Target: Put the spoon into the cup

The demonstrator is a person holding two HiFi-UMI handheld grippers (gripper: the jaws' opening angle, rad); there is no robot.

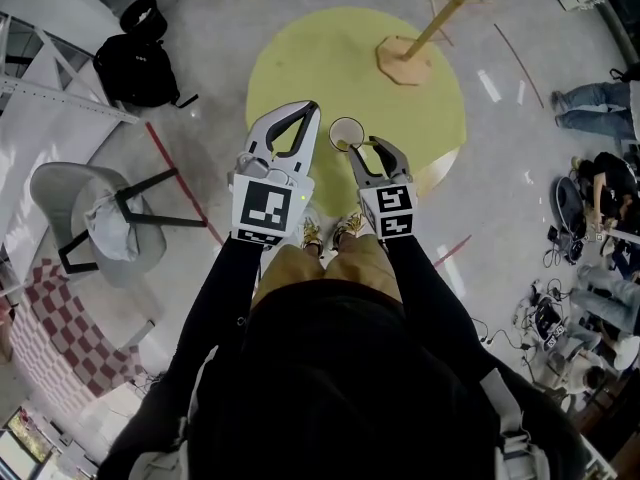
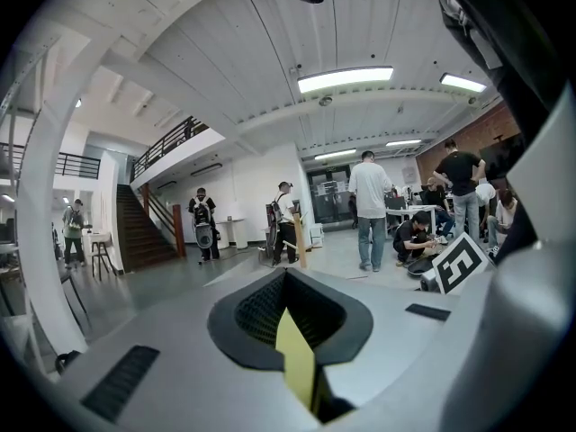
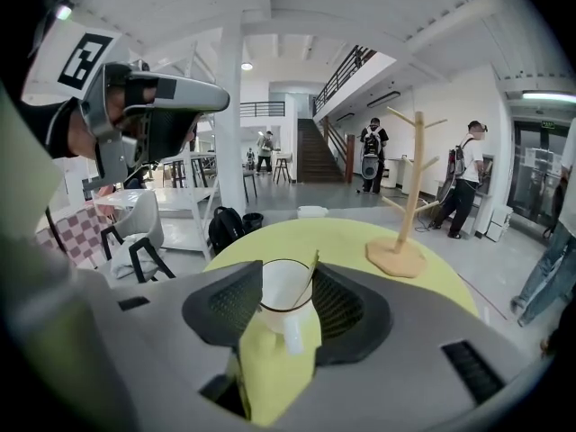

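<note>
A white cup (image 1: pixel 346 131) stands on the round yellow table (image 1: pixel 300 58), near its front edge. In the right gripper view the cup (image 3: pixel 283 302) has its handle turned toward me, and a thin golden spoon (image 3: pixel 311 275) leans inside it against the right rim. My right gripper (image 1: pixel 368 148) is open at the cup, and its jaws (image 3: pixel 286 275) flank the cup's rim with nothing gripped. My left gripper (image 1: pixel 311 108) hovers to the left of the cup. Its tips (image 2: pixel 286 277) are together and hold nothing.
A wooden mug tree (image 1: pixel 405 60) stands at the far right of the table (image 3: pixel 409 196). A black backpack (image 1: pixel 135 68) and a grey chair (image 1: pixel 95 218) sit on the floor to the left. Several people (image 2: pixel 369 205) stand farther off in the hall.
</note>
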